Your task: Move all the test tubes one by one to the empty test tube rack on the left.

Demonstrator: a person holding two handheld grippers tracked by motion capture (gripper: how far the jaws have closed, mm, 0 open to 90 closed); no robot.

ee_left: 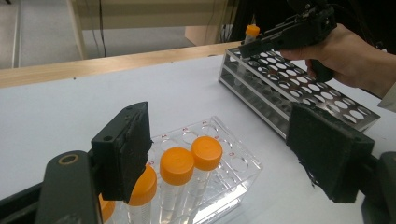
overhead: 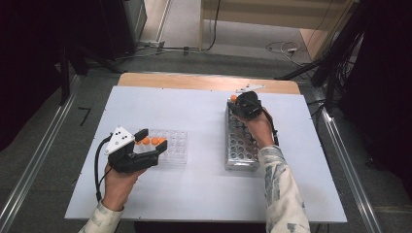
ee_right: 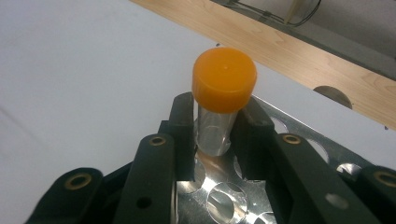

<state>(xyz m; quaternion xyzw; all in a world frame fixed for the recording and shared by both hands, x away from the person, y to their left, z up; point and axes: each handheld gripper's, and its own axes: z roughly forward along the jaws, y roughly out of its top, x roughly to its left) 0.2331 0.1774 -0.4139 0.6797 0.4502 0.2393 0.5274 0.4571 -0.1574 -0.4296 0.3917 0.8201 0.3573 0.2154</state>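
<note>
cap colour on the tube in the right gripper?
Orange cap on a clear tube; clearest in the right gripper view.

We see a clear plastic tube with a bright orange screw cap (ee_right: pixel 224 79) between the matte black pads of the right gripper (ee_right: pixel 215 135). It stands at the far end of the silver perforated metal rack (overhead: pixel 241 145). At the near left, the clear acrylic tray (overhead: pixel 172 148) carries three further orange-capped tubes (ee_left: pixel 176 179). The left gripper (overhead: pixel 151 140) is black, with a pale grey triangular plate. The white table board (overhead: pixel 204 189) has a light wood far edge. The person's sleeve (overhead: pixel 284 194) shows a pale, blotched grey pattern.
</note>
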